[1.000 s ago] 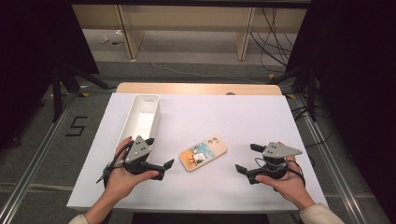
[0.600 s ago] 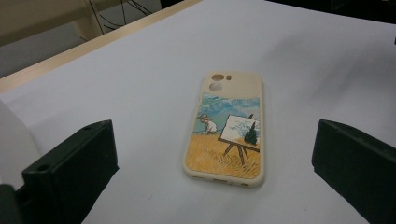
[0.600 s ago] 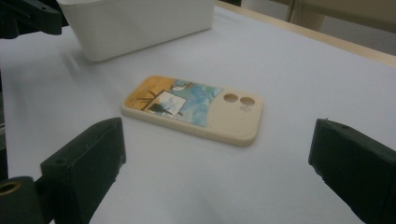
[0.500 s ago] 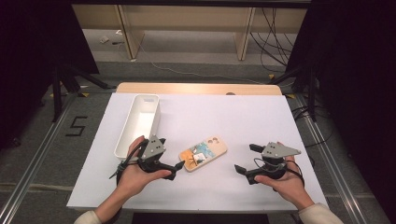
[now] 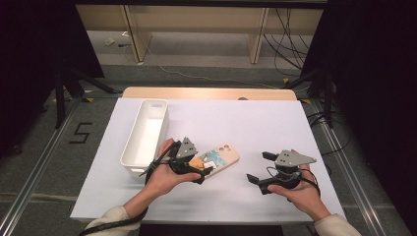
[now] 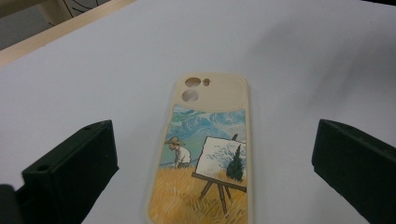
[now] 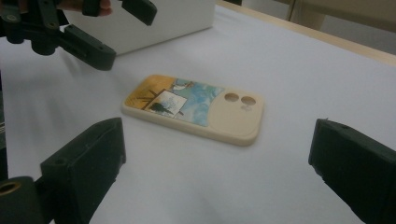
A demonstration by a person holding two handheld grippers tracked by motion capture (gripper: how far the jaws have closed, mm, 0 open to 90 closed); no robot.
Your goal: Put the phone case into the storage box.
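My left gripper (image 5: 204, 172) spread wide, jaws straddling near end of phone case (image 6: 208, 154), not yet pinching. Case flat on white table (image 5: 255, 123), just right of white bin (image 5: 145, 135). My right gripper (image 5: 260, 167) spread, empty, well apart. Grasp and lift remain.

The left claw (image 5: 202, 173) sits low in the person's left hand (image 5: 164, 174), whose forearm comes in from the bottom edge and angles up toward the right. Its two black jaws stand wide apart and point to the right, with nothing gripped between them; the grey three-cornered plate rides on top and a cable trails back along the wrist. The right claw (image 5: 259, 168) is held in the right hand (image 5: 297, 191), the forearm angling up toward the left. Its jaws also gape wide, aimed leftward toward the other claw, well apart from it.
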